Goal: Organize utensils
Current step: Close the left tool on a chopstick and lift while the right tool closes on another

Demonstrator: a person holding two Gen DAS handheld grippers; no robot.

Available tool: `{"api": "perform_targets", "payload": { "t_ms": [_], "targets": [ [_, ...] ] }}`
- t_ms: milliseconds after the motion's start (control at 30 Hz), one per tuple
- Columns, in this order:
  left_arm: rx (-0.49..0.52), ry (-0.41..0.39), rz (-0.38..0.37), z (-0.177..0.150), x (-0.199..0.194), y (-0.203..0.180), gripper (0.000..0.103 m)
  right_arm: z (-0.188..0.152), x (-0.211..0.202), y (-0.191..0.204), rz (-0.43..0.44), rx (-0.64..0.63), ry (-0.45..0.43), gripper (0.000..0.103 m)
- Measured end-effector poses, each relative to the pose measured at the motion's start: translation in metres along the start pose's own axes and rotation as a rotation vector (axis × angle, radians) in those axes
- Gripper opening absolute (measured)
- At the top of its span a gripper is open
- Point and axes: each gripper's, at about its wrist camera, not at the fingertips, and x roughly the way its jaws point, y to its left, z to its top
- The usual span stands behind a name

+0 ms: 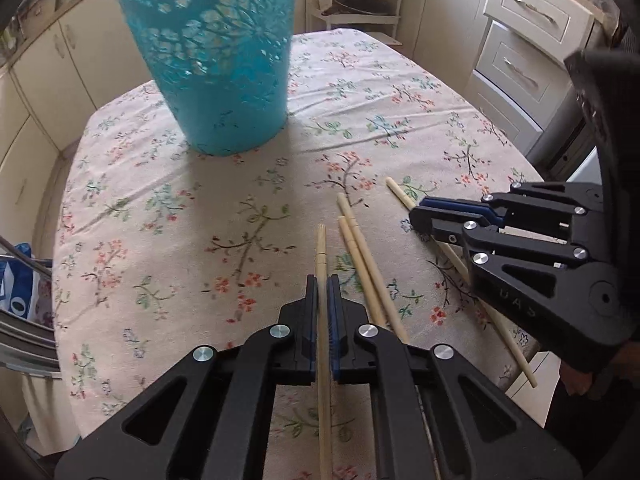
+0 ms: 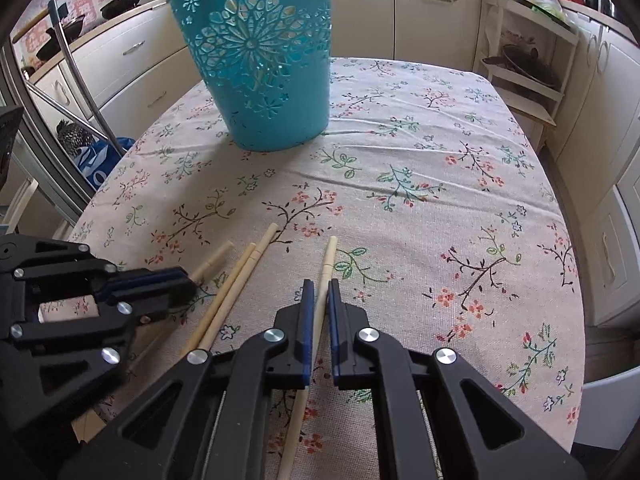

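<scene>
Both wrist views look low across the table (image 1: 160, 208), sharing the basket (image 1: 224, 60).

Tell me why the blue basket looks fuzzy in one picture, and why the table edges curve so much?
Left wrist view: the blue basket is smeared, probably motion blur; the chopsticks nearby stay sharp. Right wrist view: its cut-out pattern is crisp. Both views: the fisheye lens bows the table edge and darkens the corners.

four wooden chopsticks in all: one (image 1: 321, 254) between the fingers of the left gripper (image 1: 322, 284); one (image 2: 327, 264) between those of the right gripper (image 2: 319, 288); a pair (image 1: 356, 240) lying side by side on the cloth between them. two grippers; one turquoise cut-out basket (image 2: 260, 80); one floral tablecloth (image 2: 420, 200); one table beneath it.
</scene>
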Motion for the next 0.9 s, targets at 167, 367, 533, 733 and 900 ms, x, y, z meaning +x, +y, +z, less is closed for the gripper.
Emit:
{"api": "perform_targets", "payload": {
  "t_ms": [167,367,533,733,900],
  "targets": [
    [0.035,-0.065,0.051,0.006,-0.029,0.001,0.004,0.000,0.000,0.000,0.004,0.005,-0.003,0.008],
    [0.092,-0.122,0.086,0.014,-0.055,-0.011,0.004,-0.001,0.000,0.000,0.004,0.006,-0.008,0.008],
    [0.131,-0.162,0.107,0.018,-0.071,-0.024,0.005,-0.002,0.000,-0.001,0.006,0.006,-0.010,0.008],
    [0.162,-0.194,0.126,0.024,-0.085,-0.032,0.005,-0.003,-0.002,-0.001,0.010,0.007,-0.011,0.008],
    [0.164,-0.217,0.117,0.031,-0.095,-0.032,0.005,-0.003,-0.001,-0.001,0.009,0.006,-0.011,0.008]
  ]
}}
